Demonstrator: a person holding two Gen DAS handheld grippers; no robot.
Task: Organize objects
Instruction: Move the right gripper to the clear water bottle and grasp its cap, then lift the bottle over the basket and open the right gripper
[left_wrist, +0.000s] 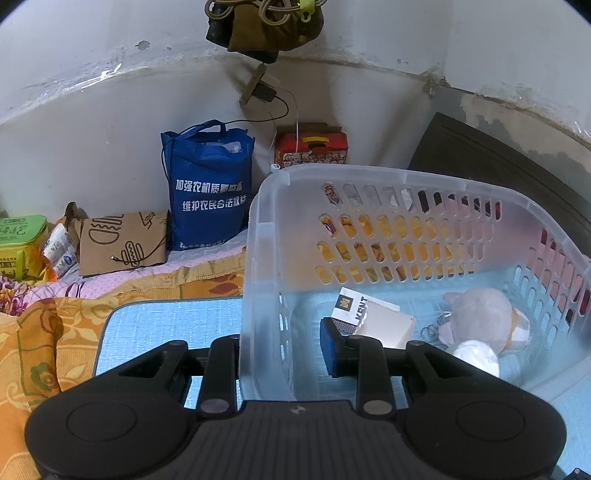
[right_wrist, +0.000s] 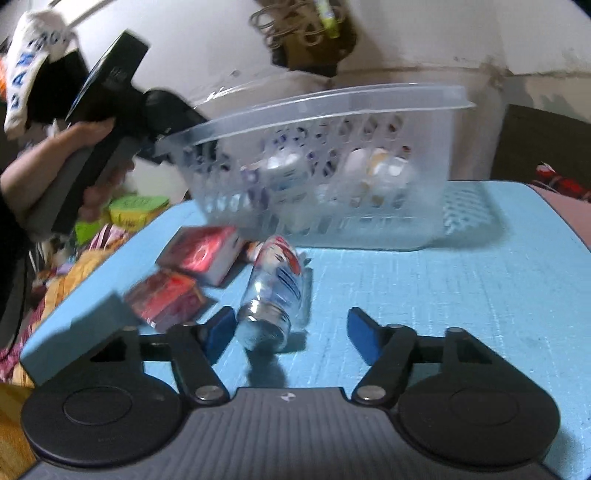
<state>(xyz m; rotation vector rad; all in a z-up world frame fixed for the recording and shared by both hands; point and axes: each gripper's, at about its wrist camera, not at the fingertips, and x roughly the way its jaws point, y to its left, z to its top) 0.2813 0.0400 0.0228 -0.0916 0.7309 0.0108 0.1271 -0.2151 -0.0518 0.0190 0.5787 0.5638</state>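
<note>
My left gripper is shut on the near wall of a translucent plastic basket; its blue pad sits inside and the other finger is outside, blurred by the wall. In the basket lie a white KENT box and a grey plush toy. The right wrist view shows my right gripper open low over the blue mat. A clear plastic bottle lies there, its cap end between the fingers close to the left pad. Two red boxes lie left of it.
The basket stands behind the bottle, with a hand holding the left gripper at its left rim. Against the wall stand a blue tote bag, a red carton, a brown paper bag and a green box. Orange bedding surrounds the mat.
</note>
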